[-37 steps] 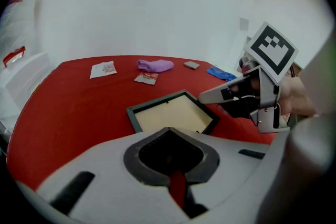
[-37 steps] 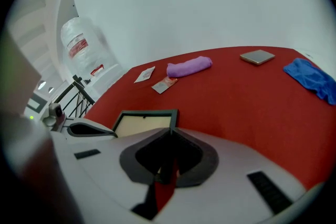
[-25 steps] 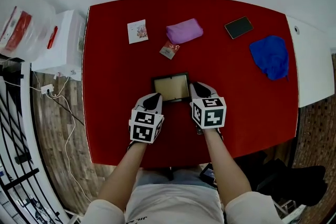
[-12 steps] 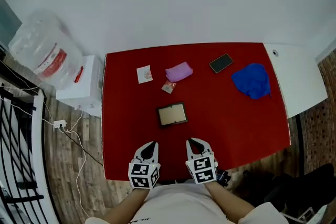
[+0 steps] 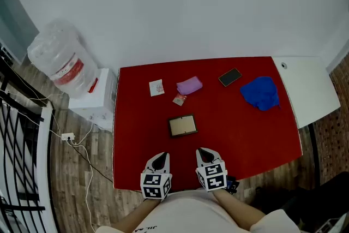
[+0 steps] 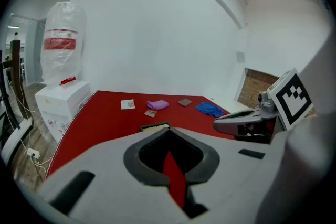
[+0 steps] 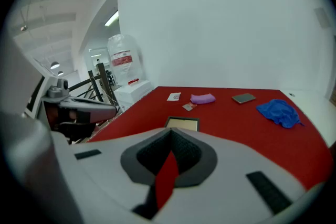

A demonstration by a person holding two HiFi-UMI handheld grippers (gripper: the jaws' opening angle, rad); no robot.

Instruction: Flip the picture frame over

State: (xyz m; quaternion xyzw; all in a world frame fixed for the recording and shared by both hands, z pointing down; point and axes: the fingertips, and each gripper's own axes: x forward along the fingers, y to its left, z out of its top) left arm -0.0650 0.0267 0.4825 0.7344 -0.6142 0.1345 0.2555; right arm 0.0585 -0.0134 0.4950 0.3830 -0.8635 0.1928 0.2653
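Left claw (image 5: 160, 157): jaws together, tips meeting, nothing between the pads. Only red cloth shows through the slit behind them. I hold it over the near edge of the table, close to my body, pointing forward and down.

Right claw (image 5: 204, 153): jaws closed tip to tip, empty. It hangs just beside the left claw at the same near edge, and the two do not touch.

Small rectangular picture frame with a dark border and a pale panel (image 5: 182, 125): lies flat on the red-covered table top (image 5: 136, 139), pale side up, about mid-table. It is ahead of both claws and neither touches it. In both gripper views it sits just past my jaw tips. I cannot tell whether the upward side is the front or the back.

Beyond the picture frame:
- small crinkled packet (image 5: 179, 99), nearest the frame
- soft lilac pouch (image 5: 189, 85), just behind the packet
- white printed card (image 5: 156, 87), left of the pouch
- dark flat phone-like slab (image 5: 230, 77), toward the far right
- crumpled blue cloth (image 5: 260, 93), near the right edge

White side table (image 5: 305, 90): butts against the red top on the right.

White water dispenser (image 5: 92, 101): stands on the wooden floor to the left, carrying a clear plastic-wrapped bottle (image 5: 60, 60).
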